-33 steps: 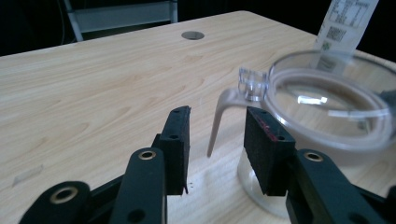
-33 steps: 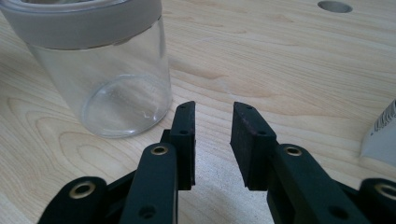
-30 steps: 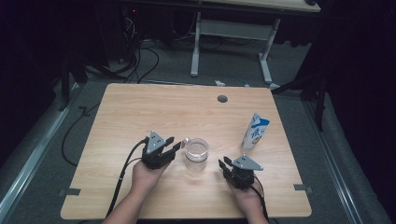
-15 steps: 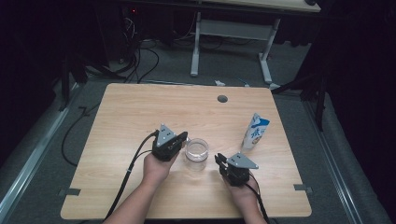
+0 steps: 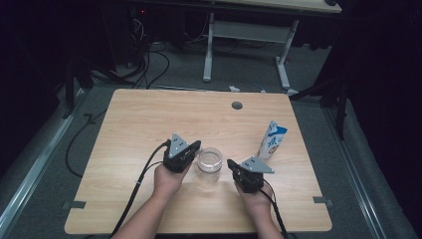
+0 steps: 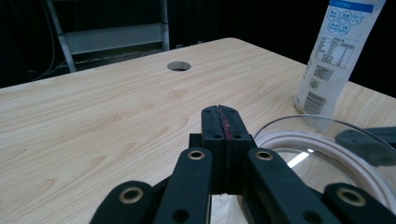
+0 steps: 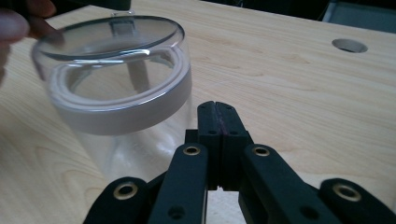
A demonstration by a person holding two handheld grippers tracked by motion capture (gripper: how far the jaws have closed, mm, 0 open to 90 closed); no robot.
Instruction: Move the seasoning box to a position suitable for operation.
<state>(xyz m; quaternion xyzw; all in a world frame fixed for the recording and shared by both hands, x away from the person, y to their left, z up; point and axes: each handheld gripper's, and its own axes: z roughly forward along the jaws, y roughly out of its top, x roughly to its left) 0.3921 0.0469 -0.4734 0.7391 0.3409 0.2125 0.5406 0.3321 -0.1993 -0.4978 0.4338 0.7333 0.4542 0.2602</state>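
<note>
**Both claws pinched, jar in the middle**

My left claw [image 5: 191,148] and right claw [image 5: 232,165] have both just squeezed together on nothing. The jar [image 5: 209,159] stands on the table [image 5: 134,124] between them, lid on, cut off in my left view. The carton's [image 5: 272,139] top is cropped there too.

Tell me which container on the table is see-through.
The clear jar with its transparent lid, standing between the two tongs. The other container, the milk carton, is opaque white and blue, standing farther right.

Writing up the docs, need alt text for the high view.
A clear lidded jar stands on a wooden table between two hand-held tools, left tool and right tool, both shut and empty. A blue-and-white carton stands farther right.
</note>
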